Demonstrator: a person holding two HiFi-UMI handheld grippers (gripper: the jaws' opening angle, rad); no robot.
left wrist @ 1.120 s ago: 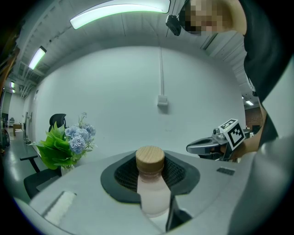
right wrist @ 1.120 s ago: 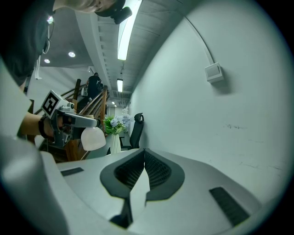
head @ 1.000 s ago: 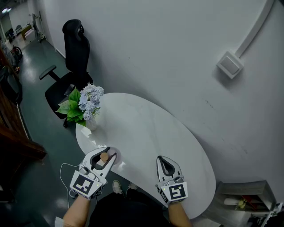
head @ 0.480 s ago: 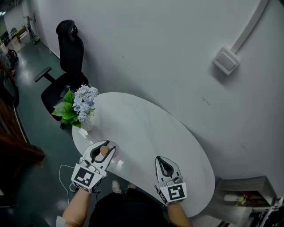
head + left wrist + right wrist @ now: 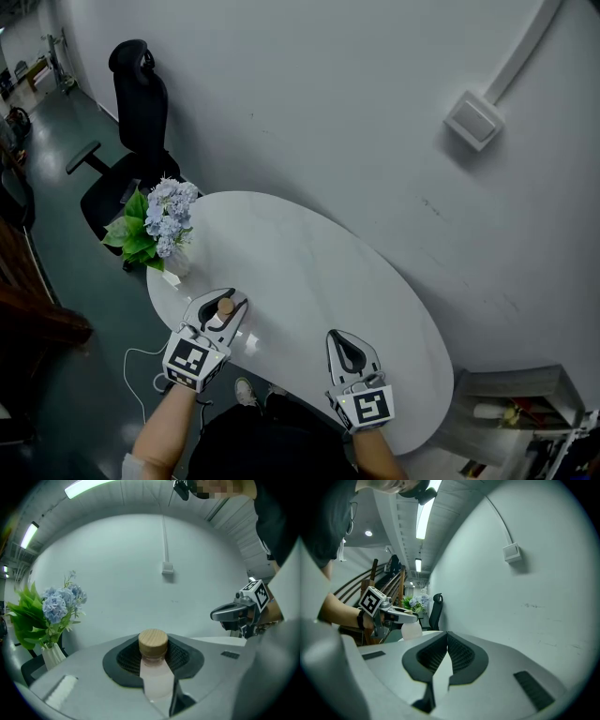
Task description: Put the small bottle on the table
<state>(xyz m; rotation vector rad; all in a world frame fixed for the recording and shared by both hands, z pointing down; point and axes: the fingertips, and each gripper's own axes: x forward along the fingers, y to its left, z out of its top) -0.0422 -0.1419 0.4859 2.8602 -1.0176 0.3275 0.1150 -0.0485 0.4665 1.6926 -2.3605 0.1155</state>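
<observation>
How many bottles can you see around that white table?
1. The small bottle is clamped in the left gripper, over the table edge near the flower vase. No other bottle shows, though the floor clutter at lower right is too small to tell.

The table (image 5: 309, 253) stands right up against the wall (image 5: 309, 103), and the flowers (image 5: 161, 217) sit on its far left end, with the chair (image 5: 131, 122) on the floor behind them, next to the same wall. A box (image 5: 475, 120) is stuck on the wall up above the right part of the table. At the near side, the left gripper (image 5: 232, 300) is over the table's left edge with the small bottle (image 5: 224, 307) standing up between its jaws, and the right gripper (image 5: 345, 337) is over the near edge further right, well apart from it.
</observation>
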